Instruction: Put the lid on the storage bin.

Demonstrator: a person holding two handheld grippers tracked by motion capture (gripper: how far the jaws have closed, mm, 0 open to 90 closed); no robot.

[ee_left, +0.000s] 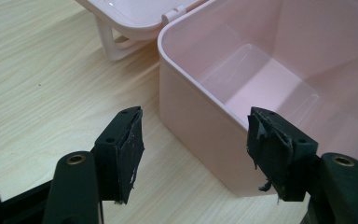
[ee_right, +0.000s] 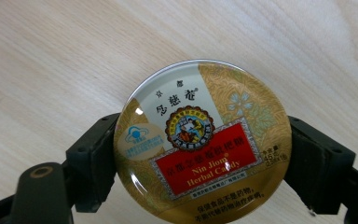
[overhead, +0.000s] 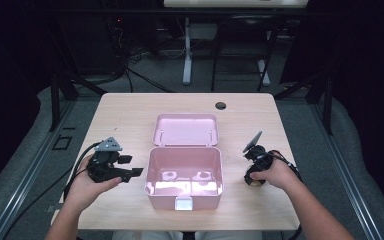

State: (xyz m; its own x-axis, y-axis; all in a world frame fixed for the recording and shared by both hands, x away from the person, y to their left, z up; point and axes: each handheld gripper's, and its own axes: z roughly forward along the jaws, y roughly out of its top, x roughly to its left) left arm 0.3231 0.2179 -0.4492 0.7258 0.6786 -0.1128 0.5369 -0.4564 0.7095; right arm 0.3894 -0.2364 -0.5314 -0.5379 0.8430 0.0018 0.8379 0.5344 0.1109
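Note:
An open pink plastic box [overhead: 151,172] stands mid-table with nothing inside, its lid [overhead: 185,129] folded back flat behind it. My left gripper [overhead: 132,166] is open just left of the box; in the left gripper view its jaws [ee_left: 196,135] straddle the near left corner of the box [ee_left: 200,130] without touching it. Right of the box, my right gripper [overhead: 254,180] is low at the table. In the right gripper view it [ee_right: 205,161] is shut on a round gold and red herbal candy tin [ee_right: 203,140], a pad pressing on each side.
The wooden table [overhead: 120,115] has a round cable hole [overhead: 221,105] near its far edge. A white latch [overhead: 183,203] faces the near edge on the box's front. Dark frames and table legs stand on the floor beyond.

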